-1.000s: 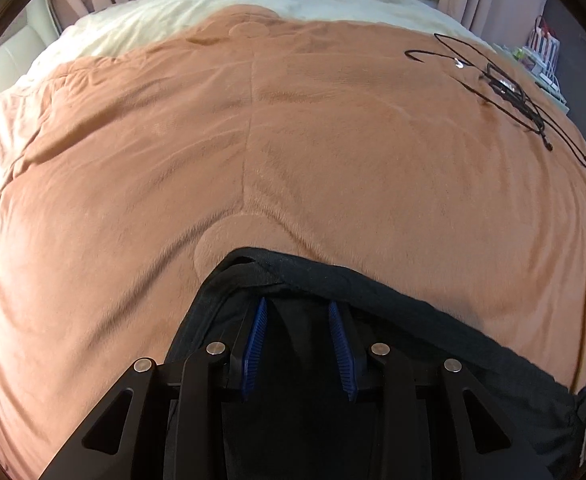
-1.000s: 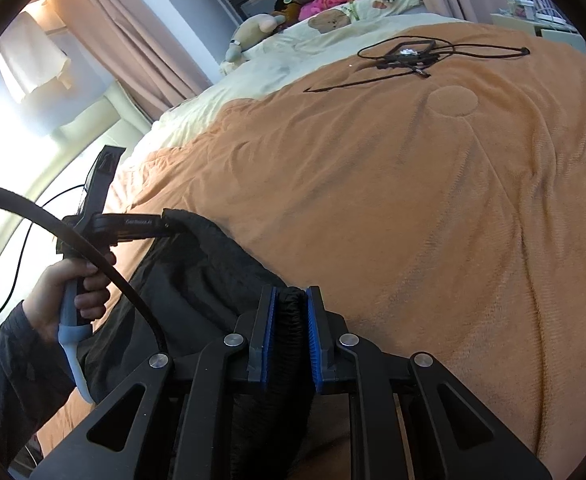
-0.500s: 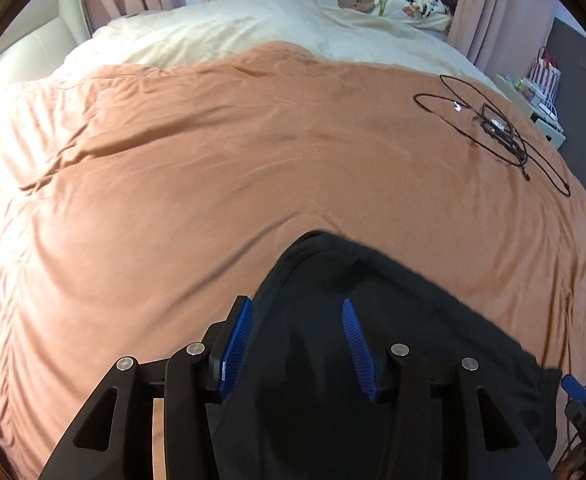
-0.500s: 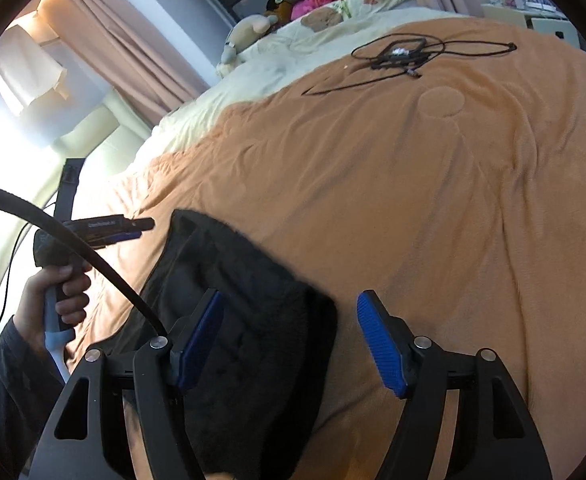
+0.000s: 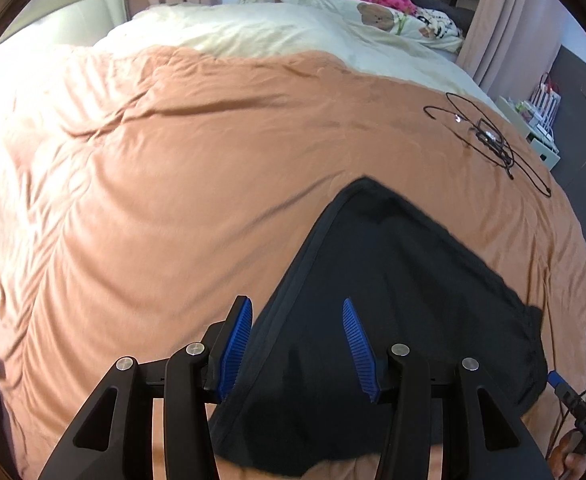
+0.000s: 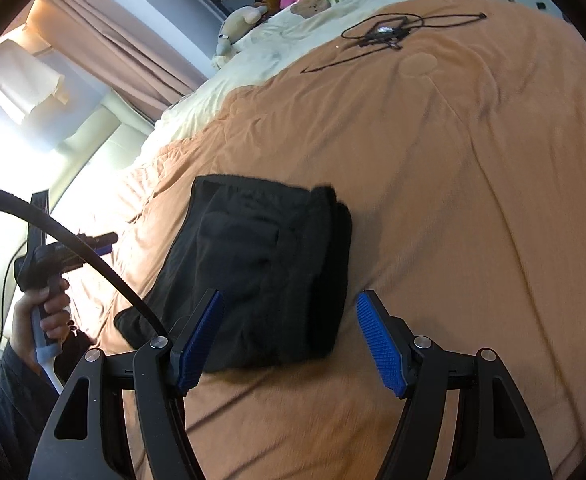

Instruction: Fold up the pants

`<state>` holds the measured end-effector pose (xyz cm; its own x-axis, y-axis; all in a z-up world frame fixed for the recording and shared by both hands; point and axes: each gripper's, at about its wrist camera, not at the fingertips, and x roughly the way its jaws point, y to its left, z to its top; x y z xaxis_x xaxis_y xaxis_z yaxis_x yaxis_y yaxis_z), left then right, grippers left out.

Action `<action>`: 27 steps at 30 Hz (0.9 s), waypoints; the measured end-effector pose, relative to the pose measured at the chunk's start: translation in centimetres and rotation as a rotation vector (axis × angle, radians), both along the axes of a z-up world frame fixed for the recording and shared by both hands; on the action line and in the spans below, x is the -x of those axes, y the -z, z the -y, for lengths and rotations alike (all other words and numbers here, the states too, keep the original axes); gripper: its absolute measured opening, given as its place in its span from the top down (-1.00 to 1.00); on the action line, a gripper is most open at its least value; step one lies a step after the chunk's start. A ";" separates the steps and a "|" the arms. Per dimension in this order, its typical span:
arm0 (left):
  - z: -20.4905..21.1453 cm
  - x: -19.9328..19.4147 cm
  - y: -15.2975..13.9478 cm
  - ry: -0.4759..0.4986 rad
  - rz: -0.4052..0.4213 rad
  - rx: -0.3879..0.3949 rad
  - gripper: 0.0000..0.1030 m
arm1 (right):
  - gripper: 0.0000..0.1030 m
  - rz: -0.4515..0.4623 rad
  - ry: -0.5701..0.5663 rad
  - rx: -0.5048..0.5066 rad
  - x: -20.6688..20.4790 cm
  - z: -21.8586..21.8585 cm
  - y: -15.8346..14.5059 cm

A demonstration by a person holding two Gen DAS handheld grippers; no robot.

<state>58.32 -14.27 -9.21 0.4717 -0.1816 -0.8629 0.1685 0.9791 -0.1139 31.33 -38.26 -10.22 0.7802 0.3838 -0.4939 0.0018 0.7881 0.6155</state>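
Both claws off the pants, folded bundle lying on the bed just ahead of them.

Right claw [image 6: 289, 340] spread wide, nothing between its blue pads, jaws just opened; left claw [image 5: 297, 346] parted about halfway, likewise just opened and gripping nothing. Black pants [image 6: 261, 272] resting flat on the orange blanket [image 6: 473, 200], directly ahead of and slightly left of the right claw, thick folded edge on the side nearer its right finger. Seen from the left claw, pants [image 5: 393, 300] running ahead and to the right, far corner pointing away up the bed. Long axis roughly along the right claw's pointing line. Right claw probably the nearer for any next tuck or smoothing; fold looks close to done.
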 end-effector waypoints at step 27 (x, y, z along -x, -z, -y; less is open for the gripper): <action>-8.6 9.7 5.4 -0.104 -0.077 0.263 0.03 | -0.32 -0.034 -0.028 -0.348 -1.8 0.2 5.7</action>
<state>48.58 -5.64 -14.57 0.4340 -0.3582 -0.8267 0.0498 0.9257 -0.3749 33.13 -38.43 -15.93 0.7524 0.5550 -0.3548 0.0077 0.5312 0.8472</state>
